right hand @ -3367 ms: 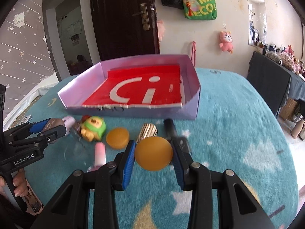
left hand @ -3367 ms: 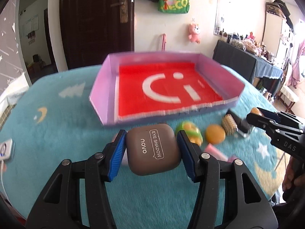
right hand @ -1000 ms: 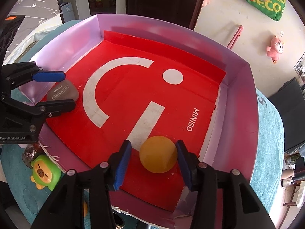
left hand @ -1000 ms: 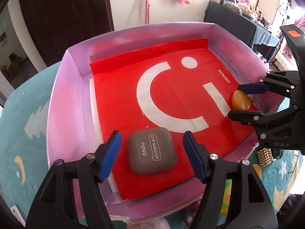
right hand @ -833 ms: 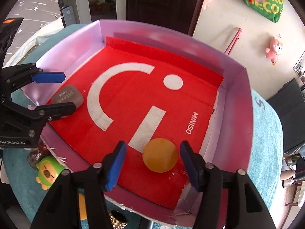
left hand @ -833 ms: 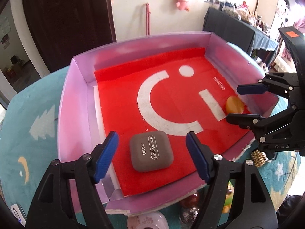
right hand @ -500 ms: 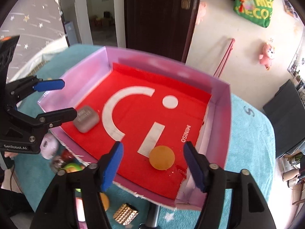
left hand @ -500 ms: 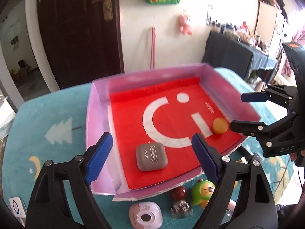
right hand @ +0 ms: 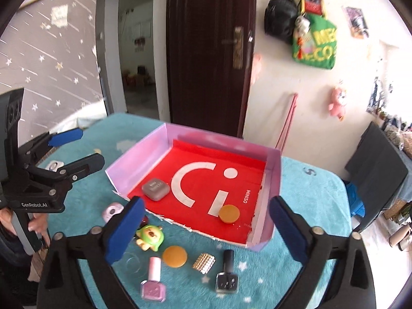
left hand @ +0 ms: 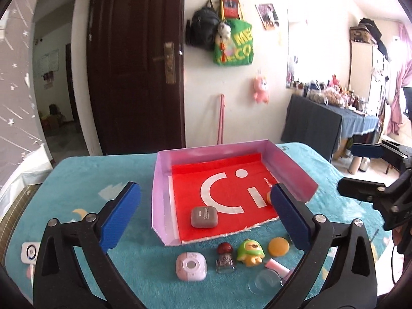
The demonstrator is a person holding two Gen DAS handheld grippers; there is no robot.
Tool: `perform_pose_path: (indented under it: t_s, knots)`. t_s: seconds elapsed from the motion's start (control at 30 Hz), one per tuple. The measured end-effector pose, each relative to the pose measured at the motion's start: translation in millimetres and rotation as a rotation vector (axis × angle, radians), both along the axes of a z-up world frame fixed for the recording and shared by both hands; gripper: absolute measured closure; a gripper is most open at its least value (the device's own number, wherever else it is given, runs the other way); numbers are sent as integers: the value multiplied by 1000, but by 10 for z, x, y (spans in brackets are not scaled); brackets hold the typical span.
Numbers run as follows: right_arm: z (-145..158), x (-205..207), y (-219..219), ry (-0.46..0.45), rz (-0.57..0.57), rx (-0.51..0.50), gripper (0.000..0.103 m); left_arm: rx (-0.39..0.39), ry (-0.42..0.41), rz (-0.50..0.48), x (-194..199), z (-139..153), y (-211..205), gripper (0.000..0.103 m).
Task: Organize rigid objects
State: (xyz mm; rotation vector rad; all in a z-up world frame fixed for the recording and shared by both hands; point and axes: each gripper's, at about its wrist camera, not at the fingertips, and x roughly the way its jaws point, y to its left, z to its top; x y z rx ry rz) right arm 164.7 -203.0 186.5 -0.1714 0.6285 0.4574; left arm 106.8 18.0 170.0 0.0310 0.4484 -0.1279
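Note:
A pink box with a red floor (left hand: 162, 180) (right hand: 273, 193) stands on the teal table. In it lie a grey eye-shadow case (left hand: 204, 216) (right hand: 155, 188) and an orange disc (right hand: 229, 214), whose edge shows in the left wrist view (left hand: 269, 196). My left gripper (left hand: 206, 216) is open and empty, held back above the box's near side. My right gripper (right hand: 203, 231) is open and empty, also held back. In front of the box lie a pink round device (left hand: 190, 266), a red-capped bottle (left hand: 225, 255), a green toy (left hand: 250, 252) (right hand: 150, 237), an orange disc (left hand: 278, 246) (right hand: 174, 256), a gold block (right hand: 204, 263), pink nail polish (right hand: 153, 279) and black nail polish (right hand: 227, 273).
A clear glass lid (left hand: 264, 280) (right hand: 133, 264) lies by the small items. A white charger (left hand: 30, 252) sits at the table's left edge. A dark door (left hand: 139, 64) and a dark side table (left hand: 314, 126) stand behind.
Both grippers have let go of their objects in the box, opened wide and pulled back and up. The grey case and orange disc stay on the red floor.

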Motion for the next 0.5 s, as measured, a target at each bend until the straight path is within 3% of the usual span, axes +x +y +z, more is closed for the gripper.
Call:
perform_pose_path:
  t_s: [0.2,0.5]
  knots:
    - [34,-551,-111,-88,-51,56,0,-16,-31,15,-379,-92,-33,0]
    - [-318,-1114,-184,-141,-144,61,0,3,-37,45,-791,-419,-150,0]
